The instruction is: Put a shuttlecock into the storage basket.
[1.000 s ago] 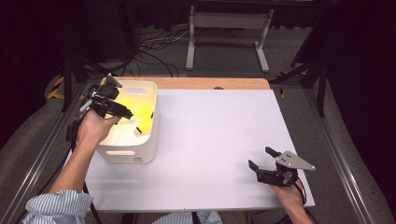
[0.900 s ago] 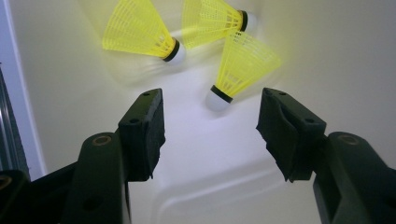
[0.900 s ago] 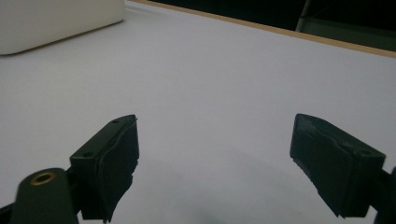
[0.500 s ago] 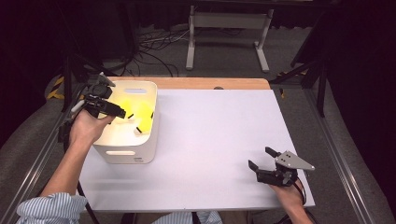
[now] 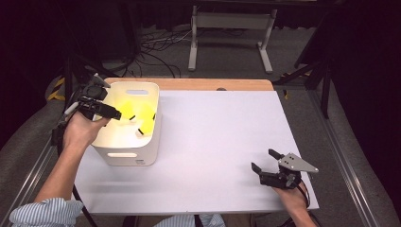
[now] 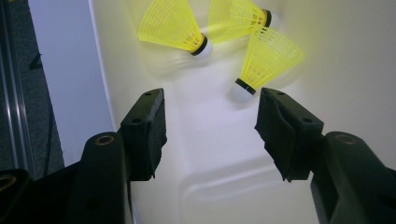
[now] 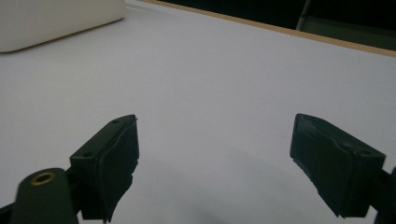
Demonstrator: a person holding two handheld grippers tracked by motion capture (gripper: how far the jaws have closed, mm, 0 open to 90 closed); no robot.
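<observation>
Left gripper (image 6: 210, 116) over white bin (image 5: 124, 153), jaws wide, empty; three yellow shuttlecocks (image 6: 266, 60) on bin floor. Step: reach-in pick. Next: lower, straddle nearest cork, close. Right gripper (image 5: 267, 163) idle on table (image 5: 213, 142), gaping, empty

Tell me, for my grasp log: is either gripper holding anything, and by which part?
Nothing: left gripper hangs open above the shuttlecocks; right gripper is open too.

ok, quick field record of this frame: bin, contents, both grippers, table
bin: white bin at table's left
contents: three yellow shuttlecocks inside, white caps
left gripper: left gripper open over the bin, jaws empty
right gripper: right gripper open, empty, near table's right front corner
table: white table, wooden strip along far edge
</observation>
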